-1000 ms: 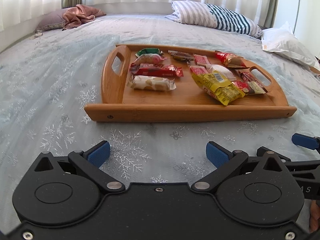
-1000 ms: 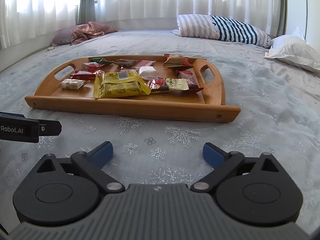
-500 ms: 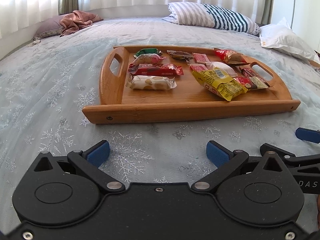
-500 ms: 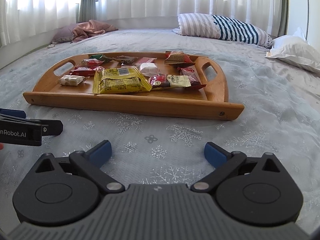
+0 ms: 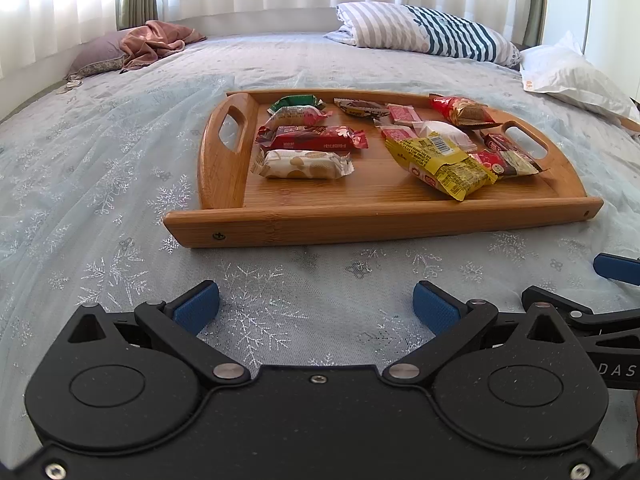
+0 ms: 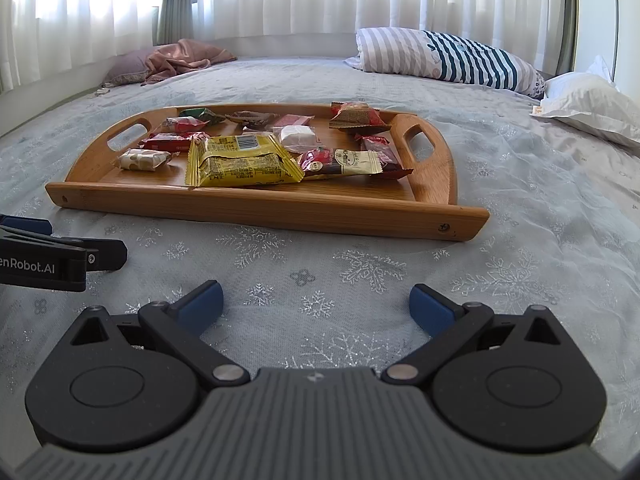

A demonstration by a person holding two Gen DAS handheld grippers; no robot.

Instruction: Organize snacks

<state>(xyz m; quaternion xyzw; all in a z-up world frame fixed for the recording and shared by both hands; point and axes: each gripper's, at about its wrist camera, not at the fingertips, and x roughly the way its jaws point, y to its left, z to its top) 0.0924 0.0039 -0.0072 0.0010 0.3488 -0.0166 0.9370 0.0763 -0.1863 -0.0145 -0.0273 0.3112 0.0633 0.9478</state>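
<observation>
A wooden tray [image 5: 376,220] [image 6: 256,210] with two cut-out handles lies on the bed and holds several wrapped snacks. Among them are a yellow packet [image 5: 438,162] [image 6: 240,158], a long red bar [image 5: 312,138] [image 6: 172,142], a white-and-tan biscuit pack [image 5: 302,164] [image 6: 140,159] and a white-wrapped piece [image 5: 444,132] [image 6: 296,136]. My left gripper [image 5: 316,306] hovers open and empty over the bedspread, short of the tray's near edge. My right gripper [image 6: 314,302] is likewise open and empty, beside the left one.
The bed has a pale blue snowflake spread [image 5: 100,184]. A striped pillow [image 5: 432,32] and a white pillow [image 5: 572,76] lie at the far right, a pink cloth on a purple pillow [image 5: 152,40] at the far left. Curtains hang behind.
Both grippers have shifted slightly, so the tray sits a little differently in each view. Both stay open and empty.
</observation>
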